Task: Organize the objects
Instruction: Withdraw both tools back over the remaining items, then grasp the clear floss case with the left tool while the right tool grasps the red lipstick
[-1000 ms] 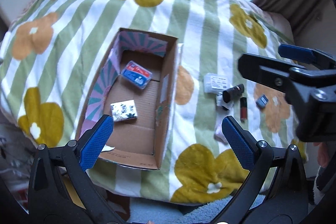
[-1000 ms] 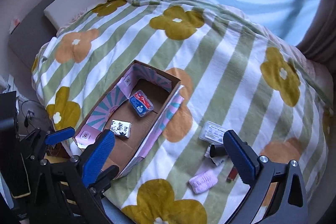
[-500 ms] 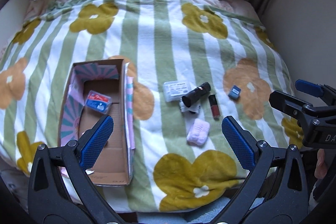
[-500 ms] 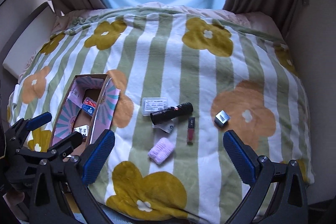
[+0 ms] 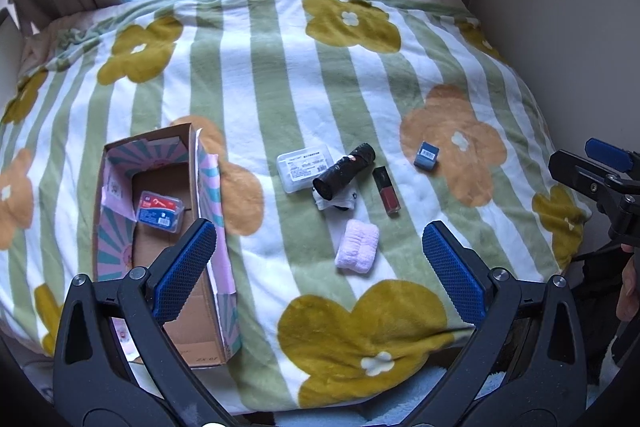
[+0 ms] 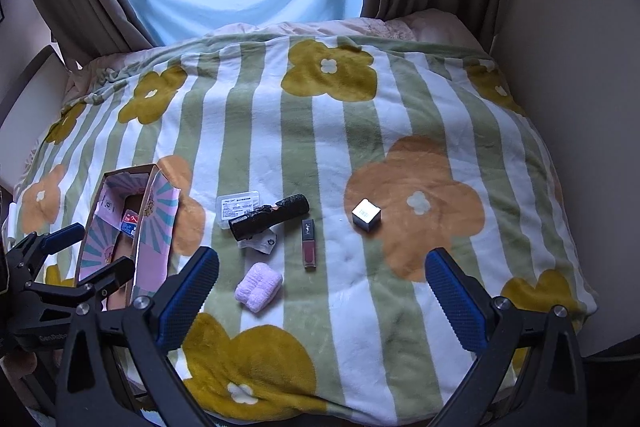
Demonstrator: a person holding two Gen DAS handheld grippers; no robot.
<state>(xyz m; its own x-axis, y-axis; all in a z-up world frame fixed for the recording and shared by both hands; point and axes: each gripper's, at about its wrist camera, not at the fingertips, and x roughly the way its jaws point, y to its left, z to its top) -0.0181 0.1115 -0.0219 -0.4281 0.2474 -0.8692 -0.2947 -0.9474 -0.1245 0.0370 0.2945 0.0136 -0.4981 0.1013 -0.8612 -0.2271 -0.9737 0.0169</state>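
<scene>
Left wrist view: both tongs (image 5: 318, 269) (image 6: 320, 291) gape wide (holding nothing), pink towel (image 5: 357, 245) lying between the left pair's tips.

Open cardboard box (image 5: 160, 227) at 9 o'clock, blue-red case (image 5: 161, 211) inside. Center cluster: clear case (image 5: 305, 169), black tube (image 5: 344, 176) lying across it, lip gloss (image 5: 386, 190), pink towel (image 5: 357, 245); small blue box (image 5: 426, 155) at 2 o'clock.

Bed blanket (image 5: 248, 75) (green stripes, flowers) carries: cardboard box (image 5: 160, 251), clear case (image 5: 305, 163), black tube (image 5: 344, 171), lipstick (image 5: 386, 190), pink cloth (image 5: 357, 245), small blue box (image 5: 426, 155).
</scene>
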